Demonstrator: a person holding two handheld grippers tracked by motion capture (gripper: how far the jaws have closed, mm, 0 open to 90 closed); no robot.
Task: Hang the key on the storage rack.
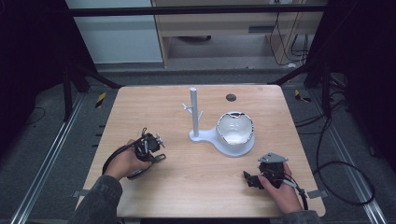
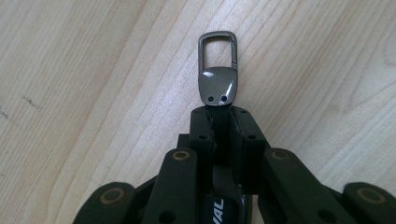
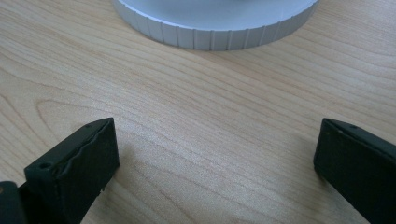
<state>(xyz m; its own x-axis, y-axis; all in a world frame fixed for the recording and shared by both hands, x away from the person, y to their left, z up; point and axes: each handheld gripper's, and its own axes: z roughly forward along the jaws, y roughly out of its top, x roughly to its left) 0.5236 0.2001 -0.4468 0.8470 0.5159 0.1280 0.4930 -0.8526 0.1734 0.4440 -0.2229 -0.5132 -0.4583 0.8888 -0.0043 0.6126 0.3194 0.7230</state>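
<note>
Pale wood-grain table (image 1: 196, 186) is set on a dark floor between metal rails, with a light cabinet beyond. The dark grey metal key-clip with a rectangular snap loop (image 2: 218, 70) is held at its strap end between the pressed-together jaws of the left tongs (image 2: 219, 112); its long axis is seen to run straight on from the jaws, loop end foremost, just above the table surface. In the high view the left tongs (image 1: 156, 156) are found near the left front of the table, jaws directed to the right. The white stand with an upright post and short pegs (image 1: 194, 112) lies to the right of and beyond the clip, well apart from it, and its round ribbed base carries a white bowl (image 1: 235, 128). The right tongs (image 3: 215, 154) are spread wide and hold nothing, near the base rim (image 3: 215, 37). Judged: the clip-bearing left hand is the one placed to carry the loop to a peg.
</note>
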